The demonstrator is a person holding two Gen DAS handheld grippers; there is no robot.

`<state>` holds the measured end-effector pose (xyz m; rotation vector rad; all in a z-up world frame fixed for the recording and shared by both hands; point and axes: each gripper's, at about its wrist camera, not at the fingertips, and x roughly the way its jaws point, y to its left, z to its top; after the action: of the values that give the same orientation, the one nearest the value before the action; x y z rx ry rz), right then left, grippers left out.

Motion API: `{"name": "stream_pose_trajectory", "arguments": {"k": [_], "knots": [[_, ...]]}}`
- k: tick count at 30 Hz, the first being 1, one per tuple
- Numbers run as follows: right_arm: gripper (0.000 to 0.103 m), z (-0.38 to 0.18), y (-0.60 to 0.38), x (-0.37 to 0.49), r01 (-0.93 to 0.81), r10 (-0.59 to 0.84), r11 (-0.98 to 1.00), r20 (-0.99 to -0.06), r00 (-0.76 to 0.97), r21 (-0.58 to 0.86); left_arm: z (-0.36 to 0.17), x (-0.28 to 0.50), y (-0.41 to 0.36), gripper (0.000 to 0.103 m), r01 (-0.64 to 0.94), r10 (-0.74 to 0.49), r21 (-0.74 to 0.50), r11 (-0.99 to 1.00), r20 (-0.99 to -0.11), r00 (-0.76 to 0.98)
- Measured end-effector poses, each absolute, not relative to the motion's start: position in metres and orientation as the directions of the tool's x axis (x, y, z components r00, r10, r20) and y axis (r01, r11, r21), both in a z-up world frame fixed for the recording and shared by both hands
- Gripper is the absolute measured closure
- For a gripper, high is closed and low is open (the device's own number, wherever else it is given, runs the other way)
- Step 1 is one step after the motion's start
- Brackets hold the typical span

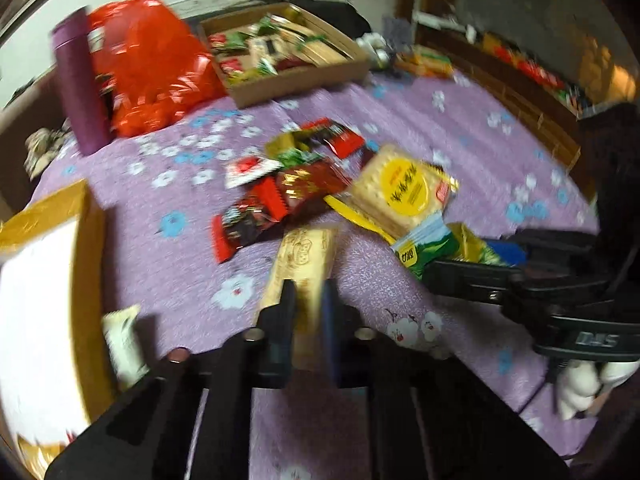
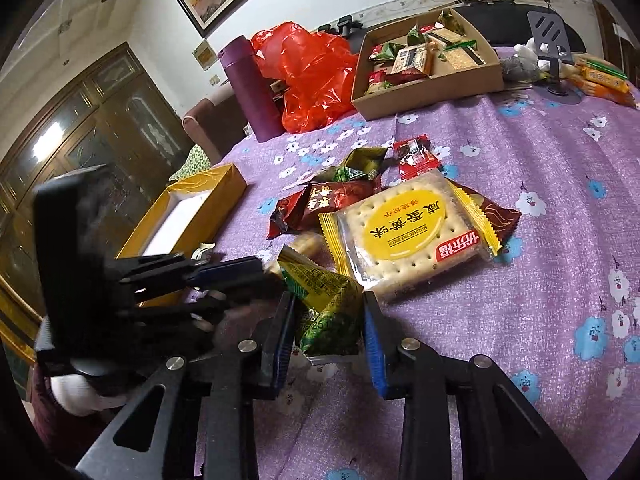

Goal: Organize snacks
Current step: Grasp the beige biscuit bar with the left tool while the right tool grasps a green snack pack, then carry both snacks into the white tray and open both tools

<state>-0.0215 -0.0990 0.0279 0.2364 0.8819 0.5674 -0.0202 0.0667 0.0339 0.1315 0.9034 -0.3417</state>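
In the left wrist view my left gripper [image 1: 308,286] is shut on a long beige biscuit packet [image 1: 304,256], lifted a little off the purple flowered cloth [image 1: 480,152]. My right gripper [image 2: 329,320] is shut on a green-and-yellow triangular packet [image 2: 326,304], pads against both its sides. In the right wrist view the left gripper [image 2: 268,276] reaches in from the left, just beside this packet. A loose heap lies beyond: a large yellow salted egg yolk biscuit pack [image 2: 412,236] [image 1: 400,192] and dark red packets [image 2: 332,200] [image 1: 308,184].
A cardboard tray [image 2: 428,92] with several snacks stands at the back. A gold box with a white inside [image 2: 224,188] [image 1: 80,240] lies at the left. A purple bottle [image 2: 250,88] and a red plastic bag [image 2: 312,76] stand behind it. A phone stand [image 2: 550,40] is at the far right.
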Motion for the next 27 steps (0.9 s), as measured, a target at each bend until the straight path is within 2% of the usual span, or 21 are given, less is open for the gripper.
{"name": "stream_pose_trajectory", "arguments": {"k": [4, 7, 9, 11, 12, 14, 16, 17, 18, 19, 22, 27], "knots": [[0.070, 0.027, -0.097, -0.023, -0.370, 0.558, 0.829, -0.663, 0.499, 0.419, 0.036, -0.024, 0.083, 0.095, 0.291, -0.227, -0.066, 0.955, -0.792, 0.567], [0.070, 0.027, -0.095, -0.023, -0.366, 0.553, 0.832, -0.666, 0.500, 0.416, 0.032, -0.022, 0.083, 0.089, 0.289, -0.224, -0.064, 0.955, -0.791, 0.569], [0.070, 0.027, -0.097, -0.024, -0.363, 0.556, 0.831, -0.662, 0.503, 0.421, 0.029, -0.019, 0.079, 0.072, 0.294, -0.214, -0.049, 0.955, -0.798, 0.564], [0.070, 0.027, -0.097, -0.023, -0.361, 0.557, 0.830, -0.663, 0.501, 0.425, 0.026, -0.015, 0.071, 0.036, 0.304, -0.179, 0.002, 0.953, -0.805, 0.566], [0.070, 0.026, -0.097, -0.022, -0.360, 0.558, 0.829, -0.664, 0.498, 0.427, 0.024, -0.013, 0.067, 0.029, 0.311, -0.149, 0.047, 0.949, -0.804, 0.575], [0.070, 0.025, -0.097, -0.022, -0.360, 0.559, 0.829, -0.667, 0.493, 0.428, 0.016, -0.006, 0.057, 0.029, 0.332, -0.100, 0.120, 0.936, -0.812, 0.576], [0.070, 0.025, -0.096, -0.022, -0.363, 0.559, 0.828, -0.668, 0.491, 0.427, 0.010, -0.004, 0.056, 0.030, 0.344, -0.100, 0.131, 0.930, -0.811, 0.577], [0.070, 0.024, -0.096, -0.022, -0.364, 0.559, 0.828, -0.668, 0.491, 0.426, 0.009, -0.002, 0.056, 0.040, 0.357, -0.127, 0.099, 0.929, -0.820, 0.558], [0.070, 0.024, -0.096, -0.022, -0.364, 0.559, 0.828, -0.669, 0.489, 0.426, 0.010, 0.000, 0.061, 0.070, 0.356, -0.180, 0.029, 0.934, -0.824, 0.538], [0.070, 0.024, -0.095, -0.022, -0.364, 0.559, 0.828, -0.670, 0.488, 0.426, 0.012, 0.000, 0.064, 0.072, 0.348, -0.208, -0.013, 0.937, -0.821, 0.531], [0.070, 0.023, -0.094, -0.021, -0.364, 0.561, 0.827, -0.672, 0.483, 0.429, 0.012, -0.007, 0.067, 0.072, 0.324, -0.191, -0.004, 0.946, -0.815, 0.547], [0.070, 0.023, -0.092, -0.022, -0.369, 0.561, 0.827, -0.672, 0.484, 0.425, 0.025, -0.029, 0.096, 0.072, 0.249, -0.254, -0.128, 0.960, -0.770, 0.586]]}}
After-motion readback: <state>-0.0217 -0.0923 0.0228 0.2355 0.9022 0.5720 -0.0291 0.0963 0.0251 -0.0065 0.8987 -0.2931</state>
